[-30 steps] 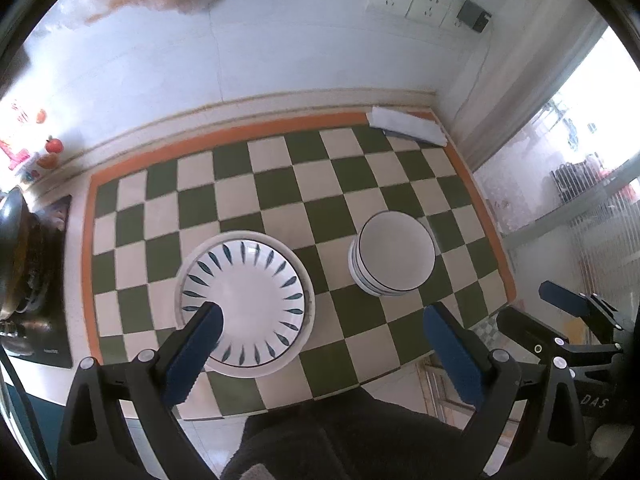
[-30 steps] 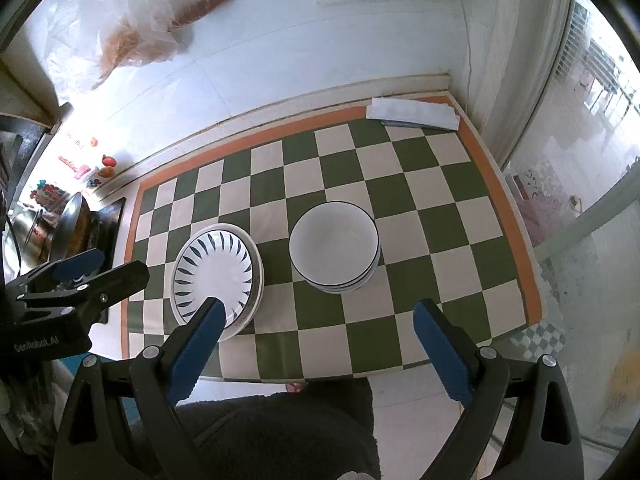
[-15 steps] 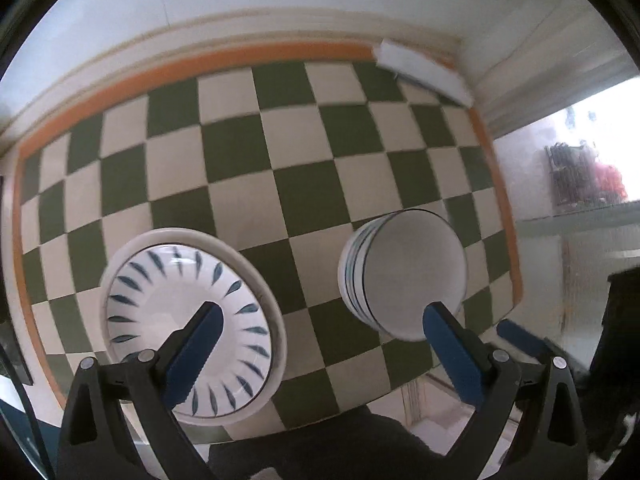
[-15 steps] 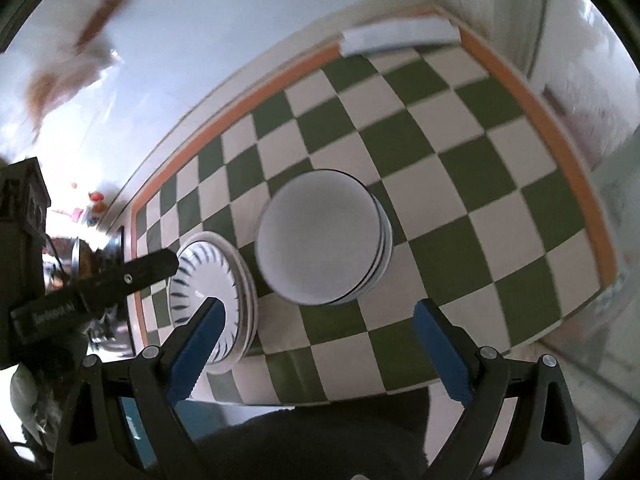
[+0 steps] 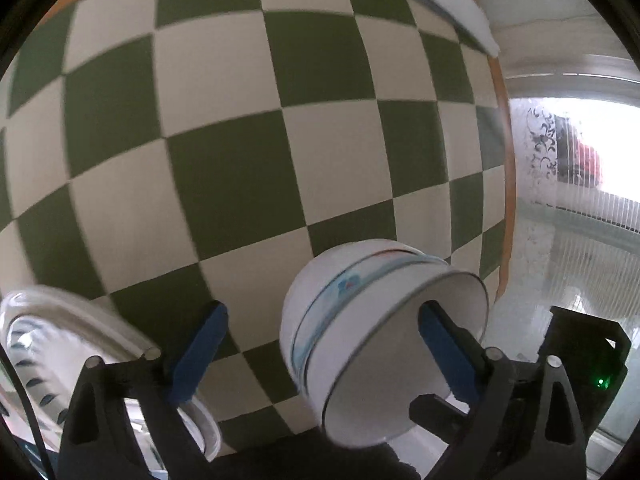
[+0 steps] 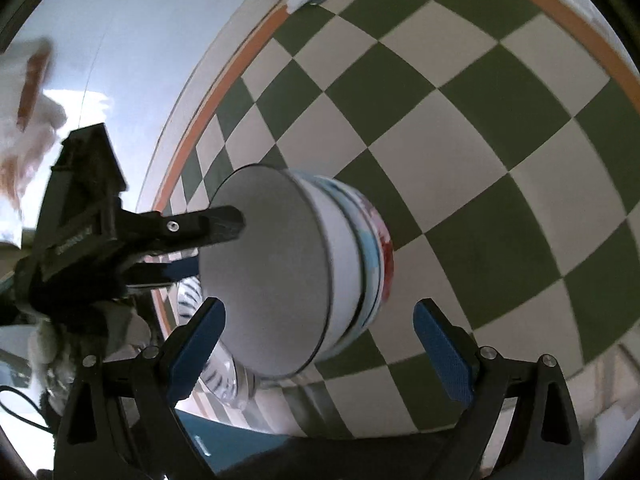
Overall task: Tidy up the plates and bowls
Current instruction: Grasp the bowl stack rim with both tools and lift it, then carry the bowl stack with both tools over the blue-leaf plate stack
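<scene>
A stack of white bowls point(image 5: 360, 320) stands on the green and white checkered mat point(image 5: 224, 184); it also shows in the right wrist view point(image 6: 304, 276). My left gripper point(image 5: 320, 356) is open and low, its right finger point(image 5: 444, 356) reaching over the top bowl's rim, its left finger outside the stack. My right gripper point(image 6: 320, 352) is open, its jaws either side of the stack, touching nothing I can see. The left gripper's finger point(image 6: 208, 224) shows across the bowl's opening in the right wrist view. A white plate with blue leaf marks point(image 5: 48, 344) lies left of the bowls.
A folded white cloth point(image 5: 448, 4) lies at the mat's far right corner. An orange border point(image 6: 560, 32) edges the mat. A white wall point(image 6: 140, 40) rises behind. A window with bars point(image 5: 580, 184) is to the right.
Both grippers have dropped down close to the mat and closed in on the bowl stack. The left gripper's right finger now reaches over the top bowl's rim.
</scene>
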Demonstrator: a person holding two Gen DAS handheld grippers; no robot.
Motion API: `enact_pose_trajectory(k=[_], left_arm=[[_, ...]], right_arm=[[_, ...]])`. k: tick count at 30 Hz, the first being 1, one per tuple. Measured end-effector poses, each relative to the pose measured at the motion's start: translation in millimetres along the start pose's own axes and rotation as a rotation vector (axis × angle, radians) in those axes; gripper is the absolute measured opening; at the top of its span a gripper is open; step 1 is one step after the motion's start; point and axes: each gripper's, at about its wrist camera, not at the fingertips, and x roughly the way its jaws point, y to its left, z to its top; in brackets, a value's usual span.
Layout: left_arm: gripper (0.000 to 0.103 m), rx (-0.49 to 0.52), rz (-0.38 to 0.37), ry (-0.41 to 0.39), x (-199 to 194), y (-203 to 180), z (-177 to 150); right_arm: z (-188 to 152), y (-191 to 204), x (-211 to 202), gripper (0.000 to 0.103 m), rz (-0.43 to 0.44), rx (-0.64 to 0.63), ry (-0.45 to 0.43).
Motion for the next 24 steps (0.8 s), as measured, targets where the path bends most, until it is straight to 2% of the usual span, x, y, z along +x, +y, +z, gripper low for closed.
enact_pose_trajectory(k=[2, 4, 6, 10, 12, 24], left_arm=[[0.082, 0.001, -0.025, 0.020, 8.1, -0.7, 3.1], [0.065, 0.014, -0.046, 0.031, 12.0, -2.7, 4.3], [0.054, 0.030, -0.032, 0.033, 15.4, -3.5, 6.8], [0.055, 0.047, -0.047, 0.023, 19.3, -3.6, 7.9], [0.055, 0.048, -0.057, 0.011, 18.7, -2.1, 6.7], [0.053, 0.069, -0.013, -0.059, 8.7, -6.2, -1.9]], right_arm=[[2.4, -7.3, 7.4, 0.097, 0.024, 0.017, -0.003], [5.1, -13.9, 16.6, 0.094, 0.048, 0.038, 0.008], [7.2, -22.8, 26.3, 0.087, 0.097, 0.074, 0.016], [9.9, -35.4, 44.2, 0.073, 0.140, 0.126, 0.039], [11.0, -41.5, 55.1, 0.059, 0.173, 0.157, 0.075], [19.2, -29.3, 64.7, 0.056, 0.188, 0.089, 0.069]])
